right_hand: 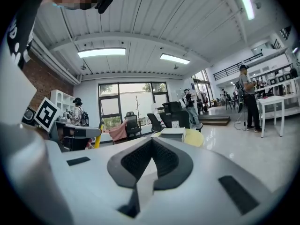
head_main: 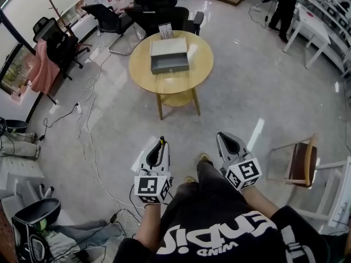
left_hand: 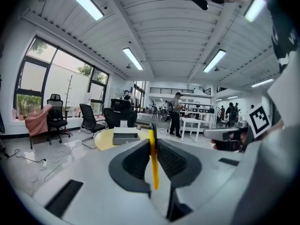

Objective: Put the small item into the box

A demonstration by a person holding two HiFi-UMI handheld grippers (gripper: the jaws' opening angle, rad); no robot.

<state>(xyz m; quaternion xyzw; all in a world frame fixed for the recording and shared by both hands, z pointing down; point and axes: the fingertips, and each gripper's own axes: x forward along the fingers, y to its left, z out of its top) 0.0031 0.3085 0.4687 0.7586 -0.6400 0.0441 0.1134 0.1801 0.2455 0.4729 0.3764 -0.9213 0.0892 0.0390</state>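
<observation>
A thin flat yellow item (left_hand: 153, 163) stands edge-on between the dark pads of my left gripper (left_hand: 153, 144), which is shut on it. In the head view the left gripper (head_main: 160, 142) is held low in front of the person's body, well short of the table. The grey box (head_main: 170, 56) lies on the round wooden table (head_main: 142, 70) several steps ahead, its white lid part toward the back; the box (left_hand: 125, 136) also shows straight ahead past the left jaws. My right gripper (head_main: 224, 137) is level beside the left, and its jaws (right_hand: 151, 142) meet with nothing between them.
Black office chairs (head_main: 164, 15) stand behind the table and a wooden chair (head_main: 301, 166) is at the right. Cables (head_main: 88, 125) trail over the floor at the left, near a pink cloth (head_main: 41, 67) on a chair. A person (head_main: 282, 4) stands at the far right by white desks.
</observation>
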